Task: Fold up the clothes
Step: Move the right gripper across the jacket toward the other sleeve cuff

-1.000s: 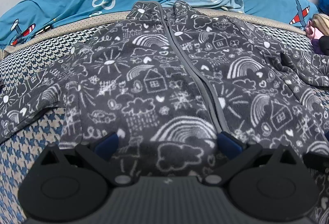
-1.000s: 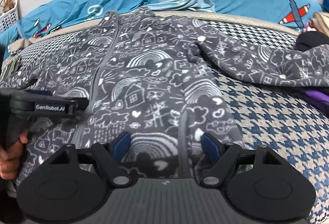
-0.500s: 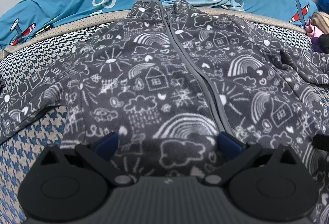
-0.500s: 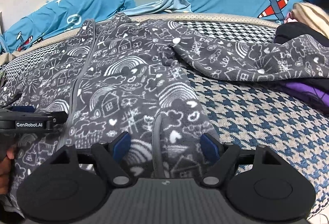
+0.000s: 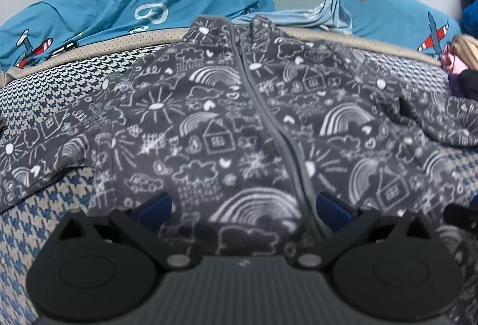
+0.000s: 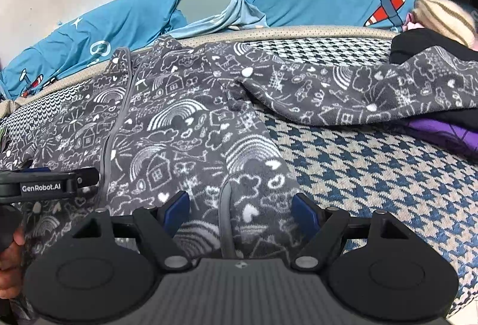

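A dark grey fleece jacket (image 5: 239,130) with white doodle drawings lies front up and zipped on a blue and beige houndstooth cover (image 5: 44,220). Its collar points to the far side and both sleeves are spread out. My left gripper (image 5: 243,210) hovers open over the hem, just left of the zip (image 5: 269,122). My right gripper (image 6: 240,210) is open over the jacket's (image 6: 179,130) right lower front, with a grey seam running between its fingers. The right sleeve (image 6: 358,92) stretches onto a clothes pile. In the right wrist view, the left gripper (image 6: 86,177) shows side-on, held by a hand (image 6: 9,265).
Blue aeroplane-print bedding (image 5: 149,2) lines the far side against a pale wall. A pile with black (image 6: 433,47), purple (image 6: 442,133) and striped beige (image 6: 442,14) garments sits at the right. Bare houndstooth cover (image 6: 373,175) lies right of the jacket.
The right wrist view has rolled and swung rightward, bringing more of the right sleeve and the bare cover into view. The left gripper has barely moved. Both stay open.
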Demonstrator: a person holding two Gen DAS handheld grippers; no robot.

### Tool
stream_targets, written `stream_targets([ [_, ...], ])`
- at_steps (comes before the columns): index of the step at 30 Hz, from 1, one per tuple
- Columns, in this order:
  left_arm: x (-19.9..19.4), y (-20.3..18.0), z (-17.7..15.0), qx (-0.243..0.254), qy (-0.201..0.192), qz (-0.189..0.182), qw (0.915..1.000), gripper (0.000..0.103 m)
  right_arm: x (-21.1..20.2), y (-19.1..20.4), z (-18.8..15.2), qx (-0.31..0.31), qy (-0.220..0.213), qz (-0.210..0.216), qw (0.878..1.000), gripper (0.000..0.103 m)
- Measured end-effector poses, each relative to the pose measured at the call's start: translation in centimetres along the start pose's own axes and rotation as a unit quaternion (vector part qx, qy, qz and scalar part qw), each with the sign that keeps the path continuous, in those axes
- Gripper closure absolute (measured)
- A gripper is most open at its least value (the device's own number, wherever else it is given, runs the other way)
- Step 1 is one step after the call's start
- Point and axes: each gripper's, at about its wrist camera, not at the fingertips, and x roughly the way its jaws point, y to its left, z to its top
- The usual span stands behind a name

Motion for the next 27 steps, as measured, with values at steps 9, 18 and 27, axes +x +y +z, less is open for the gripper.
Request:
stream_targets([
  [9,1.0,-0.3,0.8,-0.024,0.005,0.001,0.9997,0.000,0.6,0.9,0.0,-0.002,-0.001,0.018,1.000,0.028],
  [18,2.3,-0.8,0.3,-0.011,0.023,0.022,0.9994,0.000,1.4,1.3,-0.2,-0.004,0.014,0.007,1.000,0.027],
  [27,2.1,-0.6,-0.2,-0.002,0.024,0.018,0.9996,0.000,1.5,1.0,-0.1,-0.005,0.017,-0.001,1.000,0.027],
])
